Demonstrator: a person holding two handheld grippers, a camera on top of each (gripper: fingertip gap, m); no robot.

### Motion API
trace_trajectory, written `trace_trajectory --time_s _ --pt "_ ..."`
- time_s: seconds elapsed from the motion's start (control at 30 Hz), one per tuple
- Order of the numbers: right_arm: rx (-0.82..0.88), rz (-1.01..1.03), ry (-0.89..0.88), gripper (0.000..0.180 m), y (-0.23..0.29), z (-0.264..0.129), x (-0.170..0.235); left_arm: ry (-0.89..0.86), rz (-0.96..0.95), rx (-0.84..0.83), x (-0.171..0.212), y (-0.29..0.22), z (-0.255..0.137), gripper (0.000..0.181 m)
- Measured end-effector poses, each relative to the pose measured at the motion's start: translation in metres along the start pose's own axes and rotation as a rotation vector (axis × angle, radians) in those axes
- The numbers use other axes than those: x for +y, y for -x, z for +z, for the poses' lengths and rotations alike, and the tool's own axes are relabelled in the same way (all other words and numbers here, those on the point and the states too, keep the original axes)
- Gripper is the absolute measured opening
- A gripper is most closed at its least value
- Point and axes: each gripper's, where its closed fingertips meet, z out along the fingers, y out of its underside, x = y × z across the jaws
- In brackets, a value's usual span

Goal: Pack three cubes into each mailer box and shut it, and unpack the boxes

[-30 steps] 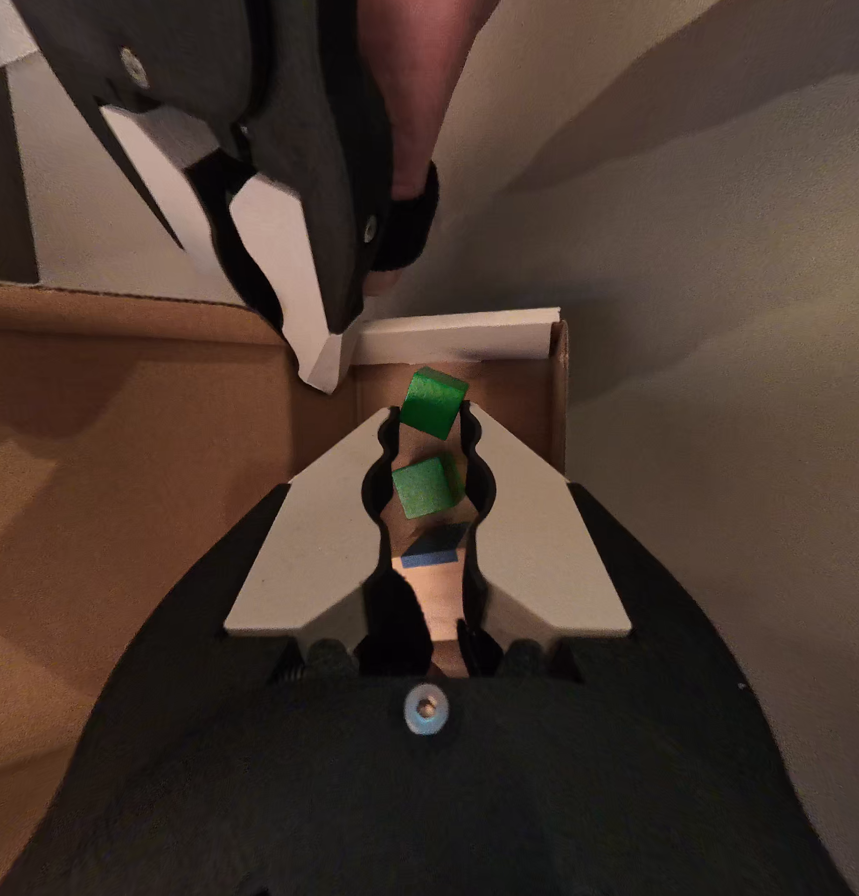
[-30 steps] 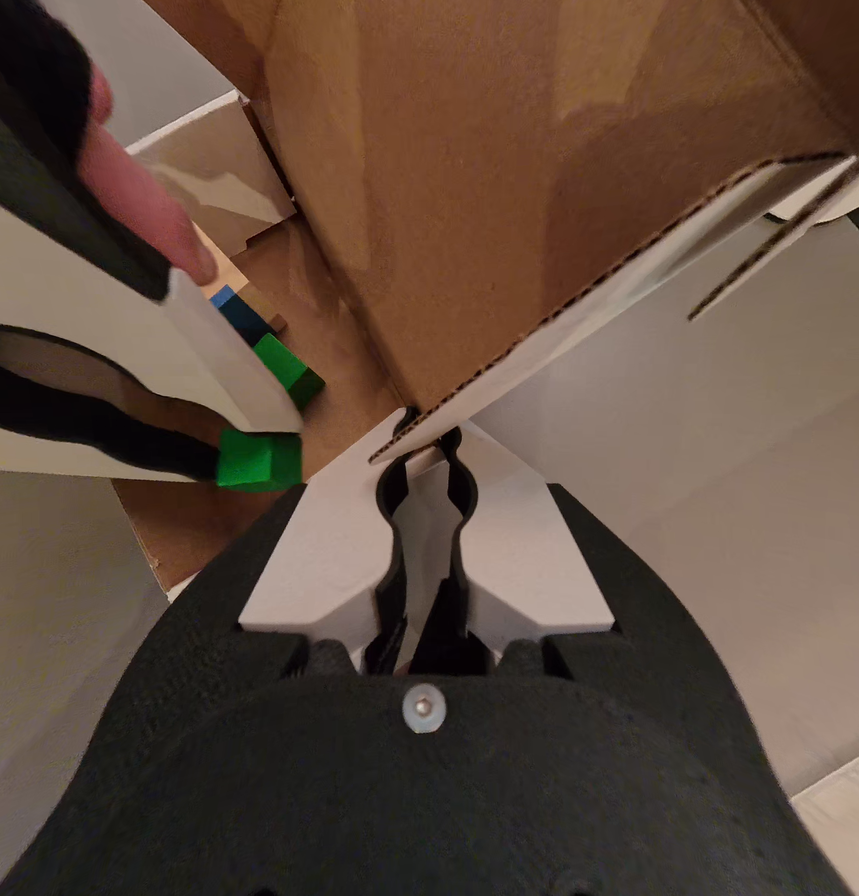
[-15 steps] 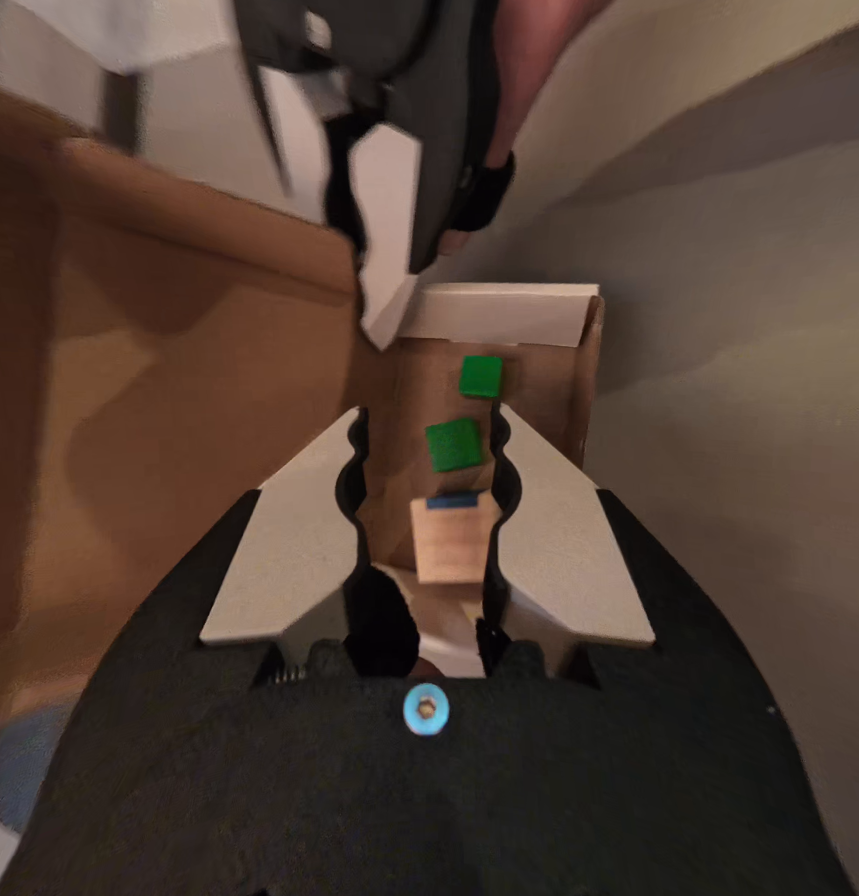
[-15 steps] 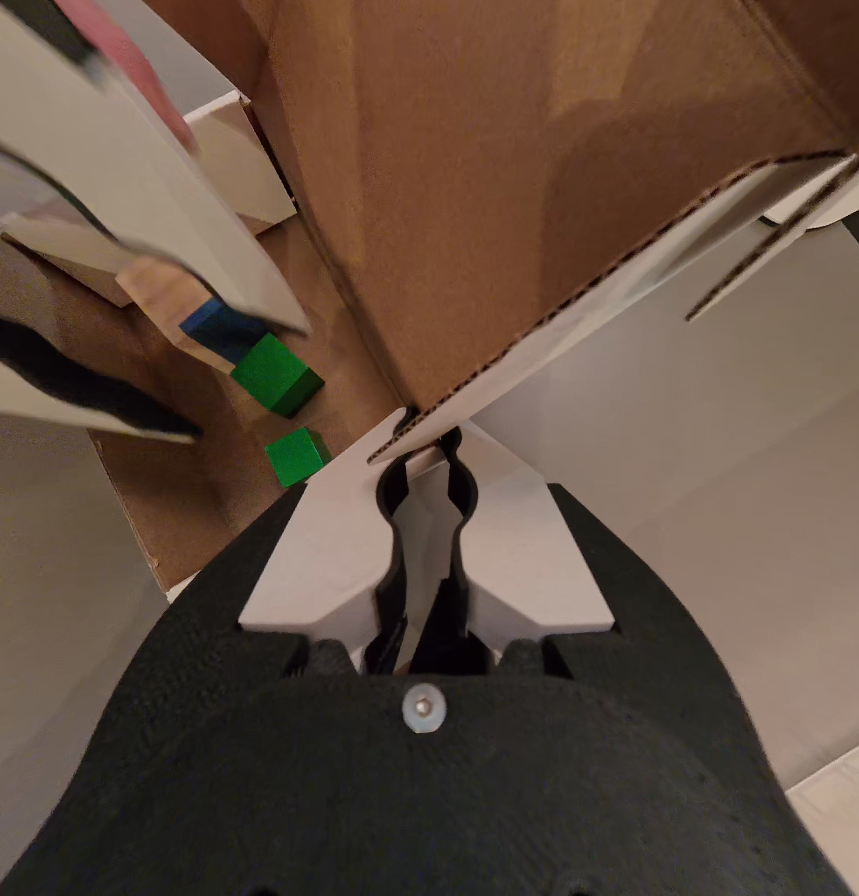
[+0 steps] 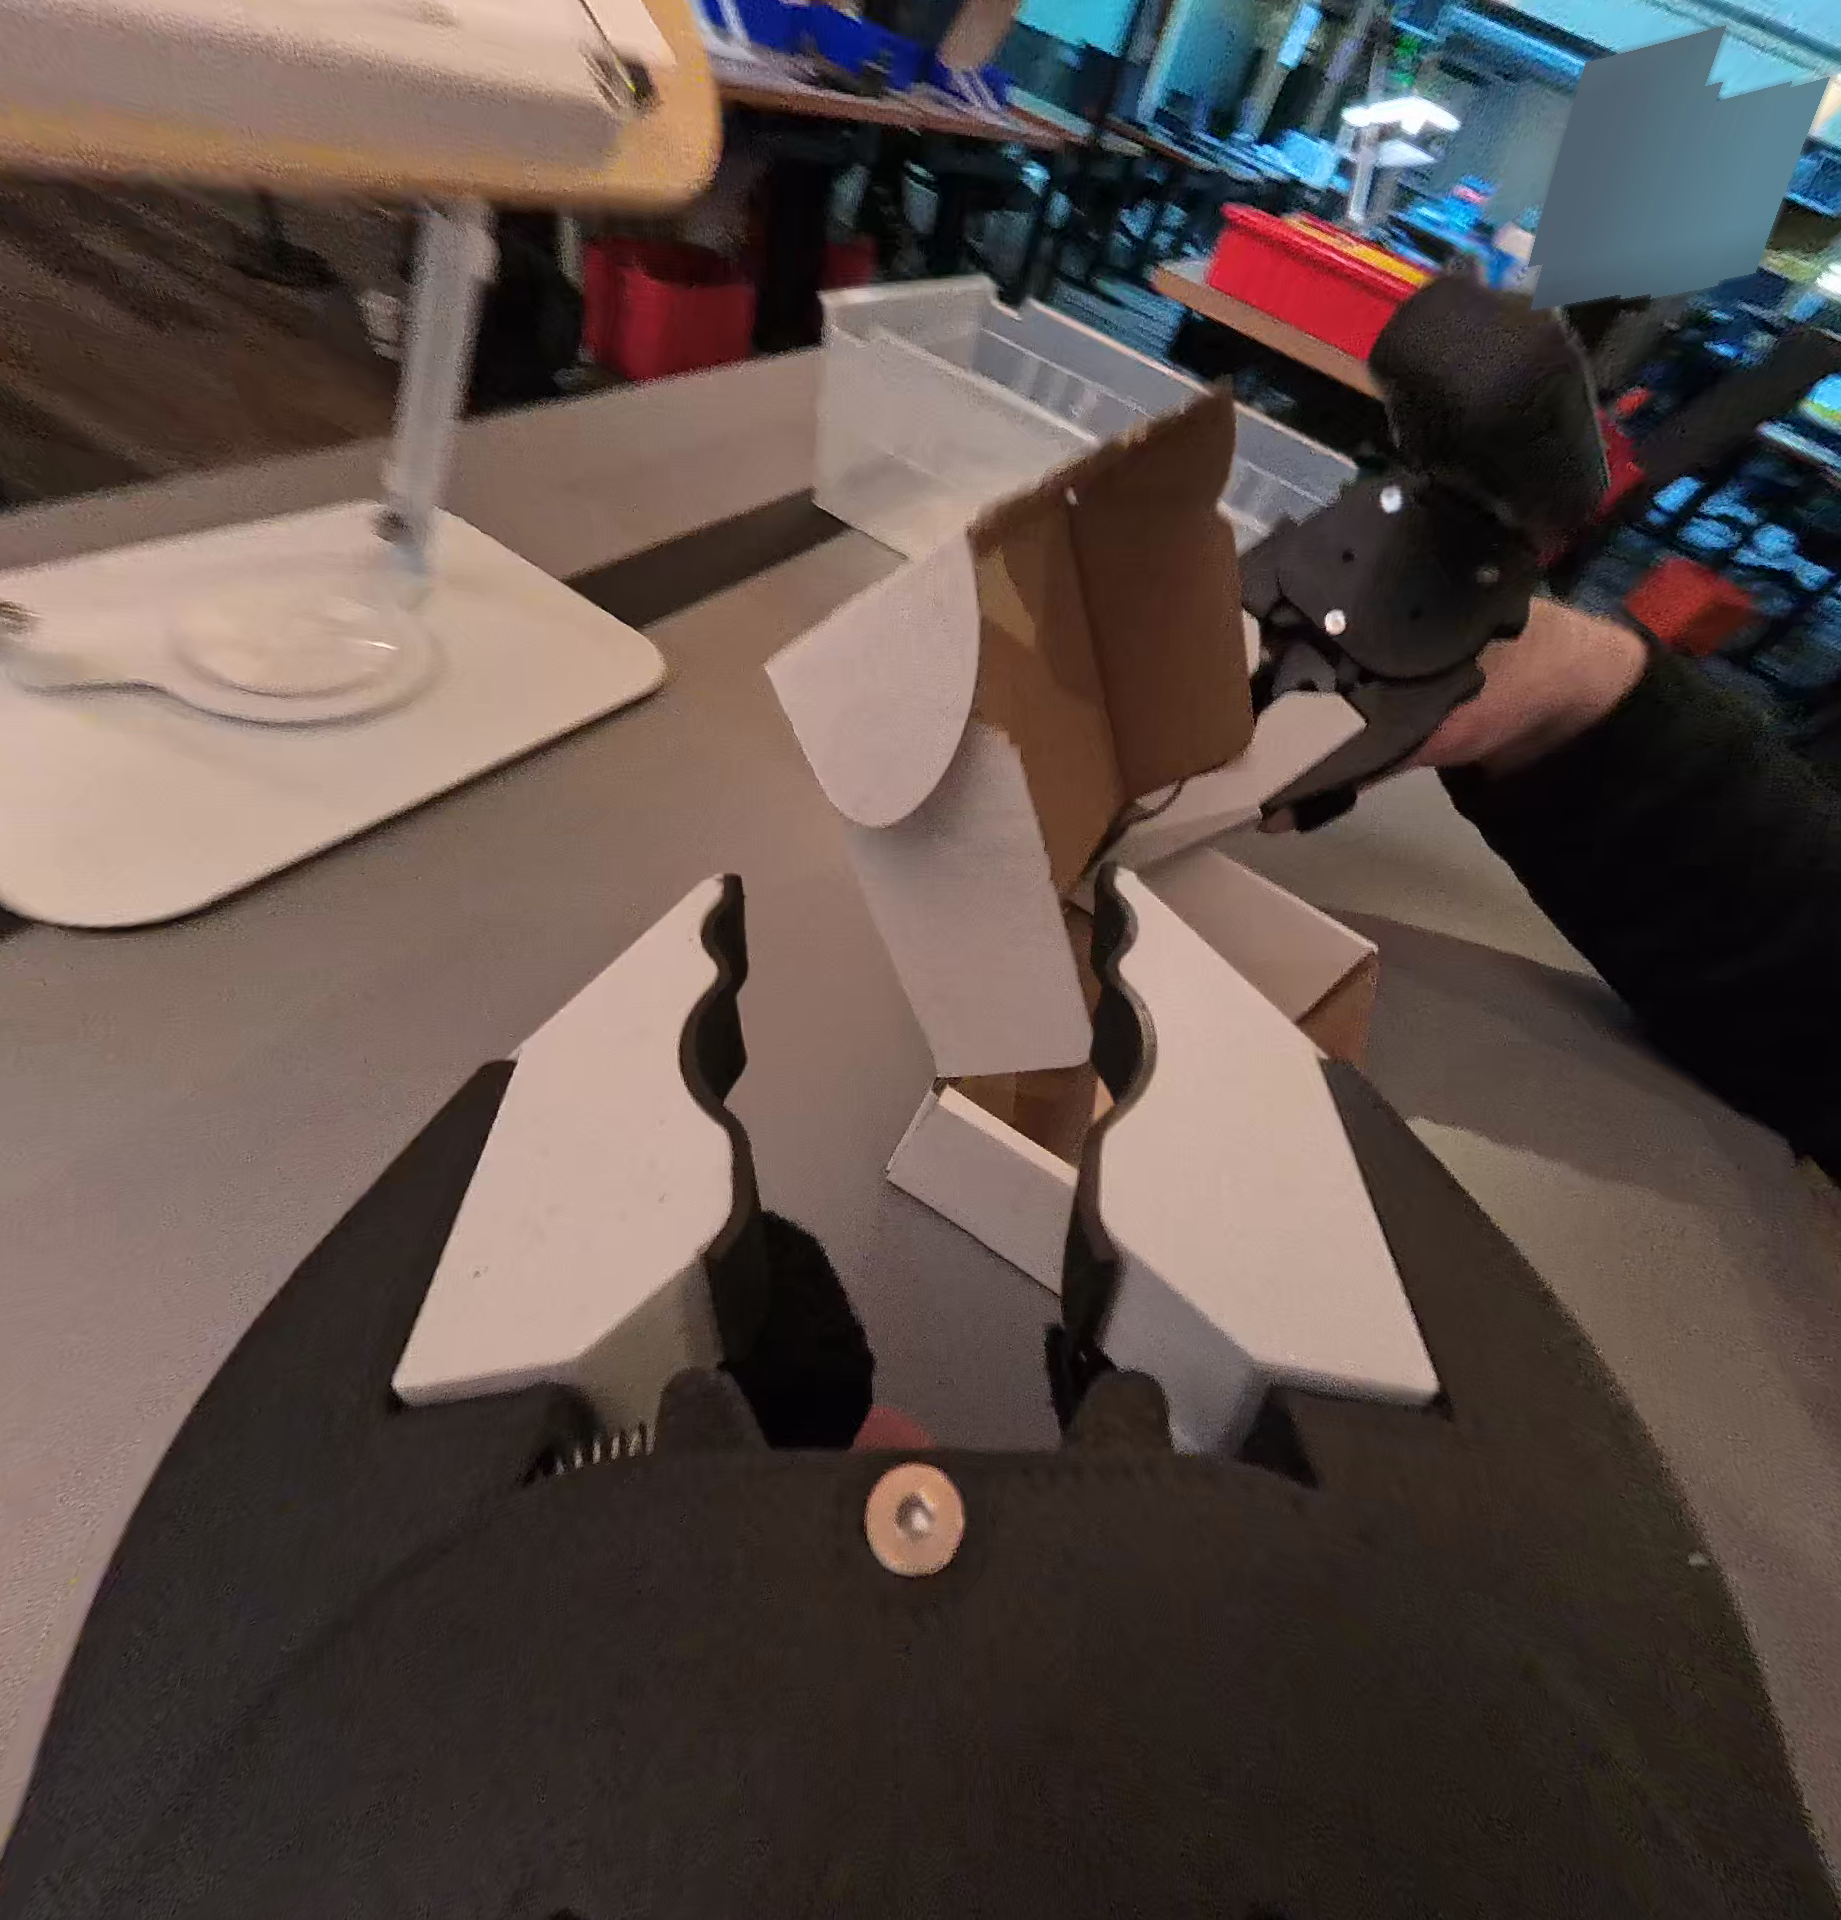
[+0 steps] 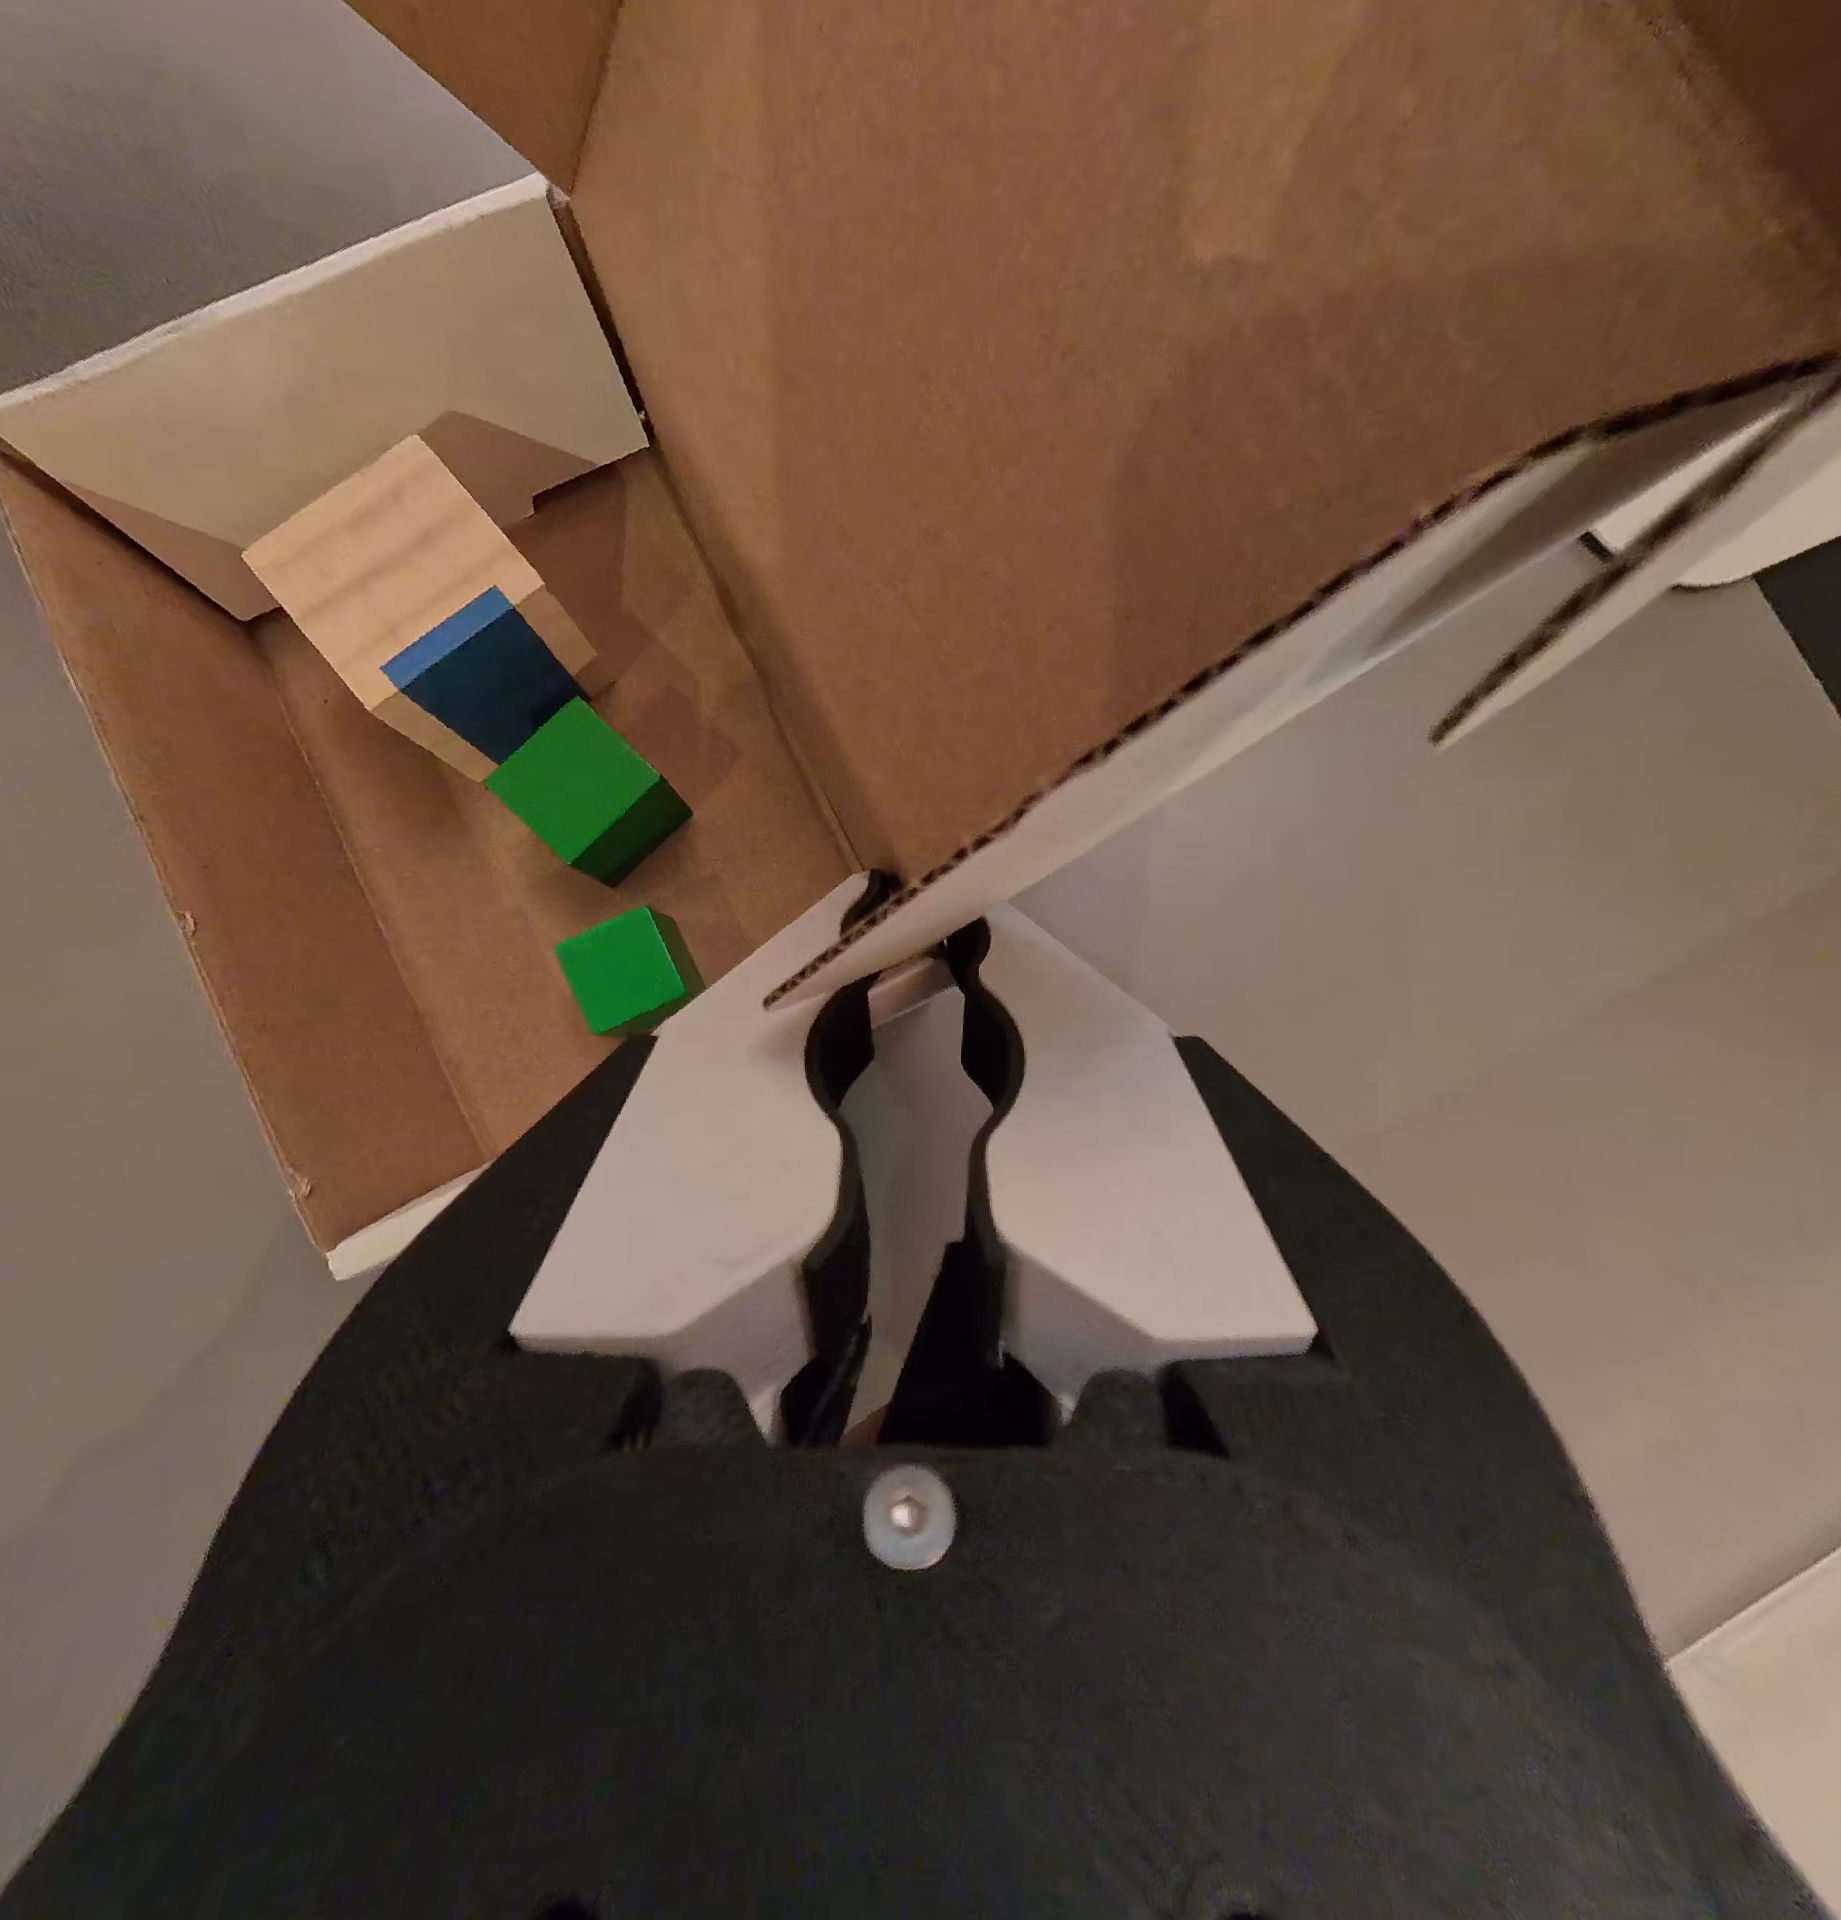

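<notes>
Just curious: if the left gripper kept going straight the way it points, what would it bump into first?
Probably the mailer box, at its near white corner; the open left gripper points straight at it, though depth is hard to judge.

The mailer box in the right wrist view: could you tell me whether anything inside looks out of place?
Yes: the brown cardboard mailer box holds four blocks, not three: a plain wooden block, a blue cube leaning on it, and two green cubes.

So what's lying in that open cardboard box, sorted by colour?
Green cubes: 2 (larger green cube, smaller green cube)
Blue cube: 1
Plain wooden block: 1
Total: 4, all inside the mailer box.
</notes>
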Motion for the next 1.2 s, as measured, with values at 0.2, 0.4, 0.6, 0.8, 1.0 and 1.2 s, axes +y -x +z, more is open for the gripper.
trace_trajectory --time_s 0.2,0.4,0.6,0.8,1.0,1.2 --pt "0.005 -0.081 -0.013 0.009 0.006 0.002 -0.005 -0.015 -0.035 0.224 0.017 -0.023 0.031 0.059" --pt "0.024 -0.141 -0.005 0.021 0.008 -0.003 -0.002 -0.033 0.088 0.232 0.019 -0.035 0.036 0.055" --pt "-0.058 -0.145 -0.058 0.06 0.018 -0.018 -0.002 -0.001 0.184 0.236 0.025 -0.046 0.034 0.053" --pt "-0.133 -0.104 -0.058 0.073 0.023 -0.026 0.006 0.03 0.259 0.179 0.028 -0.047 0.037 0.052" --pt "-0.226 -0.061 -0.235 0.067 0.028 -0.058 -0.012 0.047 0.33 0.147 0.03 -0.044 0.035 0.052" --pt "-0.132 -0.08 -0.331 0.042 0.012 -0.088 -0.023 0.041 0.408 0.161 0.031 -0.052 0.032 0.053"
